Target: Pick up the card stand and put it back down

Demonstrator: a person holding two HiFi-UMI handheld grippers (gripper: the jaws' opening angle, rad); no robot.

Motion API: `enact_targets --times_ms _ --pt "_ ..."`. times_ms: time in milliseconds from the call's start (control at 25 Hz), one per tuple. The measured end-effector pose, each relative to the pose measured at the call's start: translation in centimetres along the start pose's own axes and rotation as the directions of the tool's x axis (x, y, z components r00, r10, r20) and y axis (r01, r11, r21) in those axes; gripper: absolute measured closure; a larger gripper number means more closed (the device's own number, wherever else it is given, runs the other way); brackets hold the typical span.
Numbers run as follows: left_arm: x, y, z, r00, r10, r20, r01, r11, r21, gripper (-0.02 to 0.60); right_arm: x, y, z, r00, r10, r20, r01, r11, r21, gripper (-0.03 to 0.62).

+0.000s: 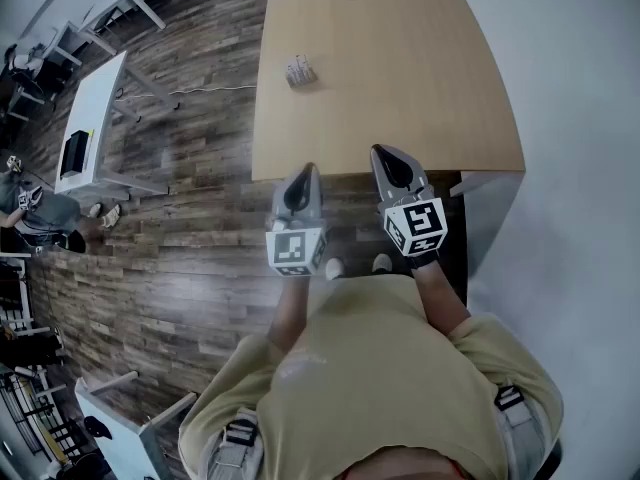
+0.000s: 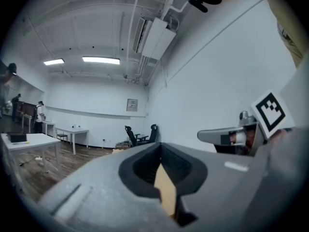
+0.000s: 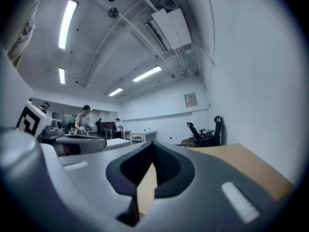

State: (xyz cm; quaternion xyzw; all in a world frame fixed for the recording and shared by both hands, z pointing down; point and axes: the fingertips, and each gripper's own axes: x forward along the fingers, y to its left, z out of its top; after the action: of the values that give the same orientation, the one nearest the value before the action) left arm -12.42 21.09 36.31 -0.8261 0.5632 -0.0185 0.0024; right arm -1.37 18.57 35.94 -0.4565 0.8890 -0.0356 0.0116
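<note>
The card stand (image 1: pixel 301 71) is a small grey metal rack standing on the far left part of the light wooden table (image 1: pixel 400 78). My left gripper (image 1: pixel 303 174) hangs at the table's near edge, jaws shut and empty, well short of the stand. To its right, my right gripper (image 1: pixel 390 156) reaches just over the near edge, also shut with nothing in it. In the left gripper view the gripper (image 2: pixel 161 147) has its tips together, with only tabletop showing through the gap behind them. The right gripper (image 3: pixel 153 146) looks the same in its own view. Neither gripper view shows the stand.
A white desk (image 1: pixel 92 118) with a dark box stands on the wooden floor to the left. A person (image 1: pixel 40 213) sits further left. Office chairs (image 2: pixel 140 135) stand by the far wall. The table's right side borders a pale grey floor (image 1: pixel 580 118).
</note>
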Motion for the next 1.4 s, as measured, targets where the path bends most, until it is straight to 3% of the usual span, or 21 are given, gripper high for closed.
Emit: enact_targets --times_ms 200,400,640,960,1120,1400 --pt "0.3 -2.8 0.2 1.0 0.006 -0.002 -0.006 1.0 0.01 0.581 -2.3 -3.3 0.0 0.999 -0.049 -0.023 0.051 0.996 0.073 0.591" --pt "0.4 -5.6 0.7 1.0 0.006 -0.015 -0.005 1.0 0.022 0.581 -3.9 -4.9 -0.1 0.999 -0.029 -0.017 0.03 0.994 0.104 0.591" --pt "0.7 -8.9 -2.7 0.994 -0.069 -0.079 0.069 0.998 -0.014 0.581 -5.1 -5.4 -3.4 0.998 0.006 -0.055 0.001 0.991 0.13 0.591" --pt "3.6 -9.2 -3.2 0.994 -0.069 -0.089 0.069 0.998 -0.002 0.58 -3.6 -7.6 -4.2 0.998 0.006 -0.062 0.0 0.996 0.093 0.591" --pt "6.0 -7.7 -4.2 0.991 -0.071 -0.115 0.07 0.998 -0.007 0.58 -1.8 -9.0 -4.7 0.997 -0.018 -0.07 0.024 0.996 0.084 0.591" --pt "10.9 -4.0 -3.5 0.994 -0.083 -0.076 0.081 0.996 -0.026 0.58 2.8 -11.2 -4.7 0.992 -0.047 -0.114 0.053 0.997 0.055 0.591"
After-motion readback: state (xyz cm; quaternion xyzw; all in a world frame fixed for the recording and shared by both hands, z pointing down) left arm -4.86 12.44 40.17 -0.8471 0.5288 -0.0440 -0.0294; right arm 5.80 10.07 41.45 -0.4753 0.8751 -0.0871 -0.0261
